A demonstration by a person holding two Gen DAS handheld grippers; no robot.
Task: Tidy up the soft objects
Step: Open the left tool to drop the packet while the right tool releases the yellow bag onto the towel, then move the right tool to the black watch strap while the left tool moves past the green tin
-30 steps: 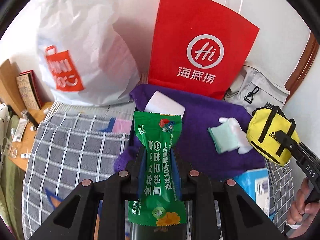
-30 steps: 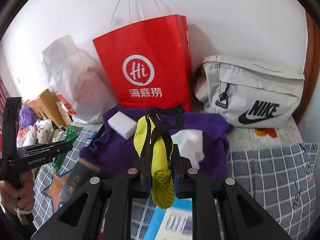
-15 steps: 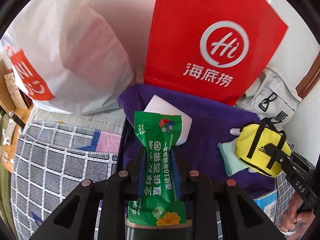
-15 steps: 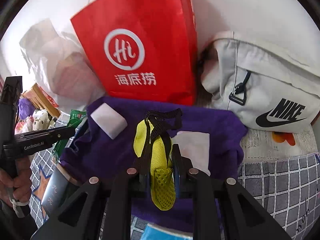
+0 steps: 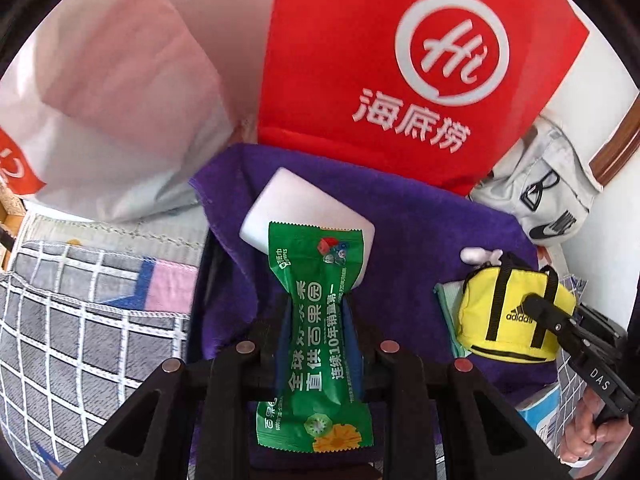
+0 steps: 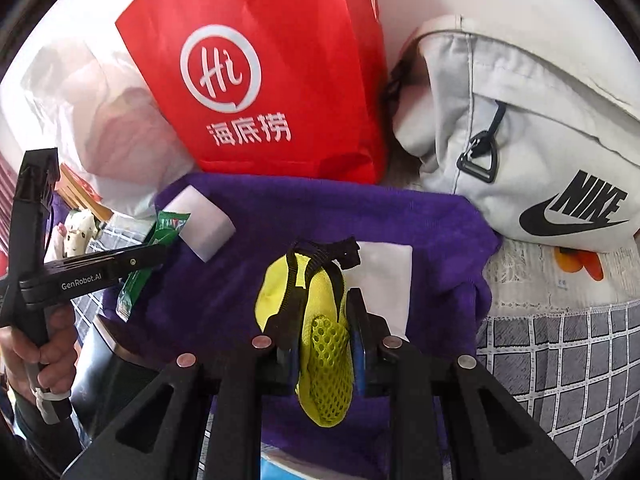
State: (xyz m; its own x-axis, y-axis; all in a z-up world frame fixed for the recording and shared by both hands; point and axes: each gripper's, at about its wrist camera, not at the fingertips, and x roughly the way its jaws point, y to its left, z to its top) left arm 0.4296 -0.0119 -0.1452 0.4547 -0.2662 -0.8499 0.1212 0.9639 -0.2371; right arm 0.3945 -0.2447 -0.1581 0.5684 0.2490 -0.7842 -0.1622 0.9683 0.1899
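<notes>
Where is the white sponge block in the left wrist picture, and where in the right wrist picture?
Left wrist: the white sponge block lies at centre on the purple towel, partly behind the green packet.
Right wrist: it lies left of centre, on the towel's left part.
Shared landmark: the red paper bag behind the towel.

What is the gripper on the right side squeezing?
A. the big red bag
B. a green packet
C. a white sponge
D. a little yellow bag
D: the right gripper is clamped on the little yellow bag, whose mesh end bulges between its fingers.
</notes>
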